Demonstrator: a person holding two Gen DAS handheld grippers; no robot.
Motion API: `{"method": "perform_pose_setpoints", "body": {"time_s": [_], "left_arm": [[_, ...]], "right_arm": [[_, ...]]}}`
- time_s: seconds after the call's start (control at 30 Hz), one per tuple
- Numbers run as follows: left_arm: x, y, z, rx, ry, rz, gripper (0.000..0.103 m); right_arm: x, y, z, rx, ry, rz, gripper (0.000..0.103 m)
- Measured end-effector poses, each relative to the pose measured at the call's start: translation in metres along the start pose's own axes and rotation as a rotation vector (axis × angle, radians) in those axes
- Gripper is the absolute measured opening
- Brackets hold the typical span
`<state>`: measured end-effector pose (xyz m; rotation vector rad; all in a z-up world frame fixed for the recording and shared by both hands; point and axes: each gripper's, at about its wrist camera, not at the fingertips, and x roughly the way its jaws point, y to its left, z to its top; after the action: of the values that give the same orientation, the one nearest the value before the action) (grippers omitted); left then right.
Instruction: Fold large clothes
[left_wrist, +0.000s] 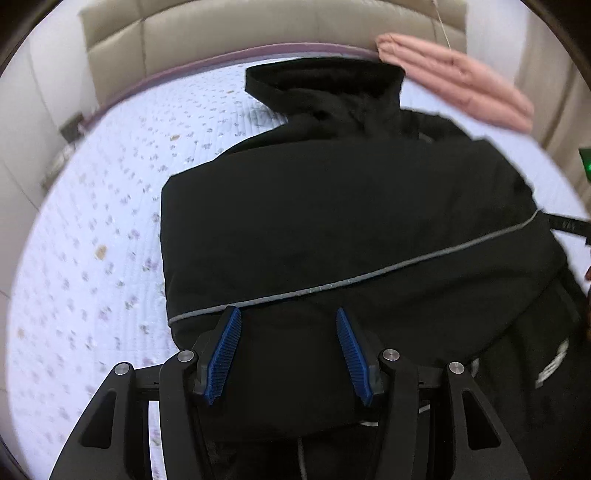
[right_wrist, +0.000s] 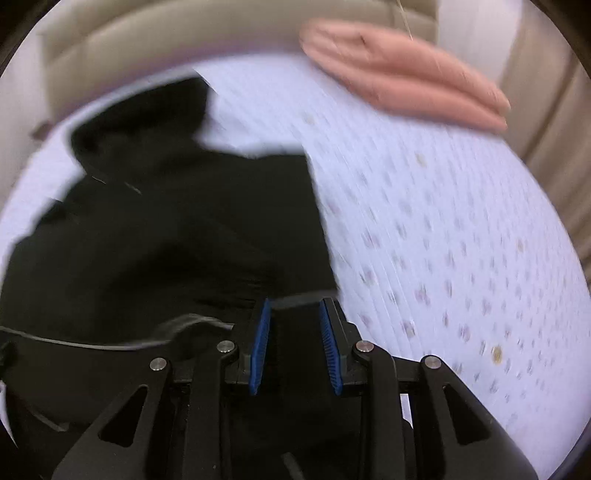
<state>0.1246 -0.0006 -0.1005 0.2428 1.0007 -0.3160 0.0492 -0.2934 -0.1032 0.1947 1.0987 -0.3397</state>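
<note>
1. The black jacket (left_wrist: 332, 229) lies on the floral bed sheet (left_wrist: 92, 221), partly folded, with its collar toward the padded headboard (left_wrist: 221, 33).
2. A folded pink garment (left_wrist: 454, 81) lies beyond the jacket's collar, near the headboard.
3. Left gripper (left_wrist: 288, 354): jaws wide apart over the jacket's near edge; whether the pads press the fabric cannot be told.
4. Right gripper (right_wrist: 295, 347): jaws narrowed, clamping a fold of the jacket's near edge.
</note>
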Motion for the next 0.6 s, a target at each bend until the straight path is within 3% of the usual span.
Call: {"method": "perform_pose_setpoints", "body": {"time_s": [0.17,0.3,0.37,0.47,0.6], "left_arm": [[-0.001,0.005,0.0,-0.03,-0.013,-0.015,0.056],[-0.009,0.019,0.003,-0.118,-0.029,-0.075,0.056],[-0.021,0.032,0.004,-0.198,-0.082,-0.109,0.056],[-0.042,0.05,0.005,-0.282,-0.191,-0.14,0.056],[-0.032,0.063,0.004,-0.333,-0.15,-0.181,0.056]], "right_arm": [[-0.023,-0.029,-0.013,0.033,-0.005,0.081,0.034],[-0.07,-0.014,-0.009,0.045,-0.096,0.183,0.039],[-0.085,0.009,-0.005,-0.013,-0.132,0.163,0.052],[-0.086,0.04,-0.003,-0.09,-0.144,0.169,0.062],[-0.093,0.046,0.0,-0.049,-0.195,0.085,0.062]]}}
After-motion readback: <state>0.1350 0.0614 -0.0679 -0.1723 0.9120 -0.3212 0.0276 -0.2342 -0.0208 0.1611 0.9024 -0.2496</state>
